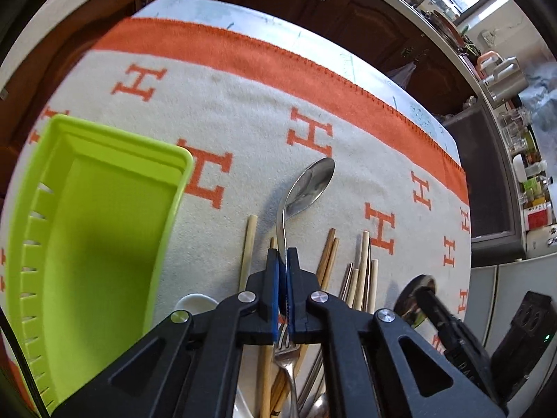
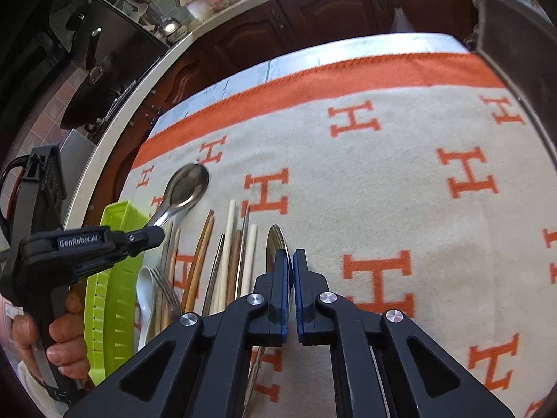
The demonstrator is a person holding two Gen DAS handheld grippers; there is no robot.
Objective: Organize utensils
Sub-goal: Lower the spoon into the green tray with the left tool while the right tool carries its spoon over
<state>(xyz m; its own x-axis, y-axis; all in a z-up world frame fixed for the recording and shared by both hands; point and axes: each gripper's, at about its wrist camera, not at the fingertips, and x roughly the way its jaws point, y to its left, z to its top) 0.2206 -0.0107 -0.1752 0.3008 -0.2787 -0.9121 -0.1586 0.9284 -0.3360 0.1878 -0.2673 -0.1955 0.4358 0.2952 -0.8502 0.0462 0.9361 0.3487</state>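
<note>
My left gripper [image 1: 282,254] is shut on the neck of a steel spoon [image 1: 311,183], whose bowl points away over the blanket. The right wrist view shows the same left gripper [image 2: 158,235] and spoon [image 2: 188,188], with a hand [image 2: 64,331] on the grip. My right gripper [image 2: 291,256] is shut on the rim of a second steel spoon [image 2: 275,240], which stands on edge against the left pad. Between the two lie several chopsticks [image 1: 363,268] [image 2: 231,250], a fork [image 1: 285,358] [image 2: 167,289] and a white ceramic spoon [image 1: 195,304] [image 2: 146,289]. A lime-green tray [image 1: 115,142] [image 2: 118,216] sits left of the pile.
A cream and orange H-pattern blanket [image 1: 243,111] [image 2: 400,181] covers the table. Dark wooden cabinets and a curved counter run behind it, with a steel kettle [image 1: 504,76] at the right. A black box [image 1: 525,331] stands off the table's right edge.
</note>
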